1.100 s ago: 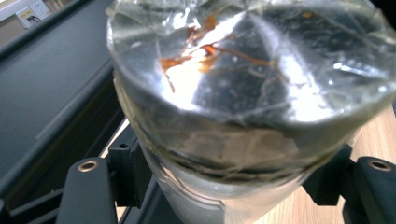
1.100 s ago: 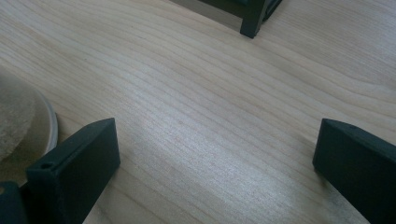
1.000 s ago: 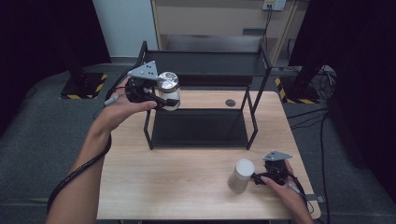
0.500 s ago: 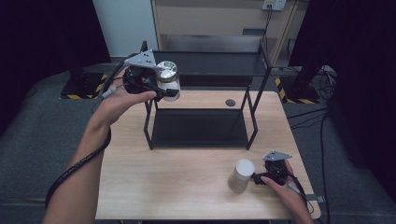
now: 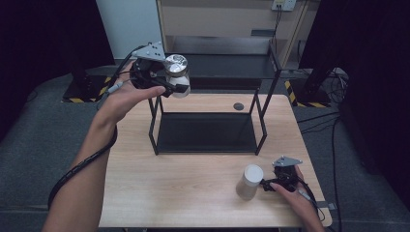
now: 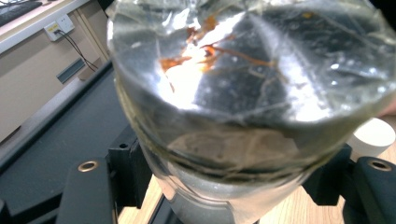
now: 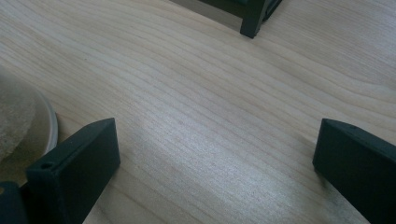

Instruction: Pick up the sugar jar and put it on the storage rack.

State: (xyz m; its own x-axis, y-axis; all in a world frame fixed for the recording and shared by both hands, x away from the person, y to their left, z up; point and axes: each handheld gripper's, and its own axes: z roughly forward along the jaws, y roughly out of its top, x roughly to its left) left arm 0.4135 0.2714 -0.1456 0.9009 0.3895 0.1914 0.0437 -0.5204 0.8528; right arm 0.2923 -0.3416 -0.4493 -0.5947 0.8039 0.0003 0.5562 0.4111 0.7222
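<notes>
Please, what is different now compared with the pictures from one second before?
The left tool, shut on the shiny-capped jar, has carried it up and farther from the person, toward the top shelf of the black rack. The right tool, open beside the white jar on the table, stayed in place.

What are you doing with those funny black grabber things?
A person has a hand-held gripper in each hand. The left hand-held gripper is shut on a clear jar with a shiny lid, held up in the air by the top of the black shelf. The right hand-held gripper rests open on the wooden table, beside a white jar standing there.
</notes>
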